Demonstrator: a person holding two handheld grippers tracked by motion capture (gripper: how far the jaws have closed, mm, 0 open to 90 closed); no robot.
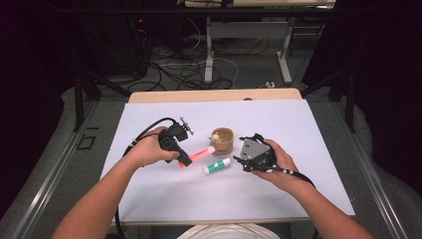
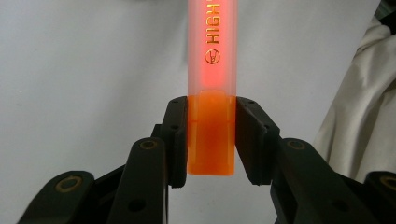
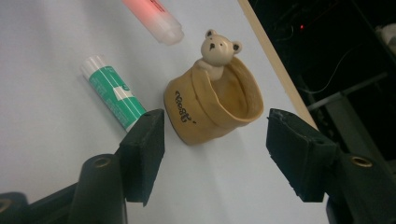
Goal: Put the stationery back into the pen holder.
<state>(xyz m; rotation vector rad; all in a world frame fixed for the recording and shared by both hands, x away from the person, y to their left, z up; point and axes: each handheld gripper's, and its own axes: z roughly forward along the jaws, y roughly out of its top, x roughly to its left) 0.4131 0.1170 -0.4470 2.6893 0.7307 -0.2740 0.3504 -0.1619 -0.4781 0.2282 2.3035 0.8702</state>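
The orange highlighter [image 2: 211, 116], translucent and squared, sits clamped at its opaque butt between the left gripper [image 2: 211, 140] fingers; its lettering runs off the top edge. At three o'clock, the right gripper [image 3: 212, 154] fingers gape toward a glossy tan bear cup [image 3: 219, 105] on the white tabletop [image 1: 308, 129], beside a green glue stick [image 3: 114, 91] partly hidden.

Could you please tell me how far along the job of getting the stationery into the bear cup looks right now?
Nothing is in the bear cup yet. The left gripper is shut on the orange highlighter, held beside the cup. The green glue stick lies on the table, and the right gripper is open, facing the cup.
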